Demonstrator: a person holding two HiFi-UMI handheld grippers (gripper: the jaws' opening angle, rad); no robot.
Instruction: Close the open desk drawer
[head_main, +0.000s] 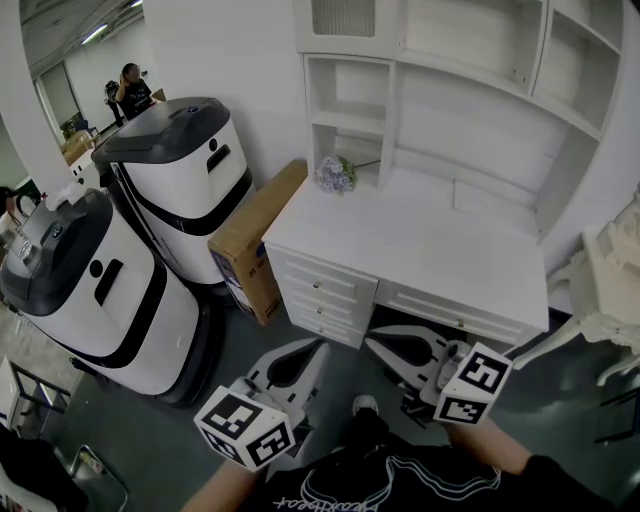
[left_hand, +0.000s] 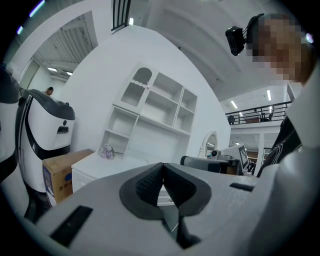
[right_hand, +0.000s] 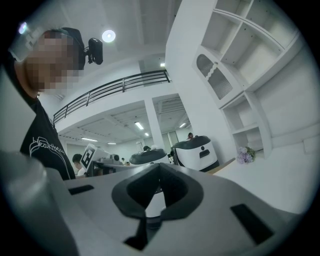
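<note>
Head view: a white desk (head_main: 420, 240) stands against the wall. The wide drawer (head_main: 455, 312) under its front edge seems slightly out. It is likely rigid and easy-sliding, best pushed flat at mid-front. The left gripper (head_main: 312, 348) and right gripper (head_main: 378, 342) hover low before it.

Left gripper view: jaws together, empty.

Right gripper view: jaws together, empty.

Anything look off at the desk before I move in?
From the head view nothing on the desk looks pulled out; the drawer fronts seem flush. Only a cardboard box stands tilted, wedged between desk and white machine.
</note>
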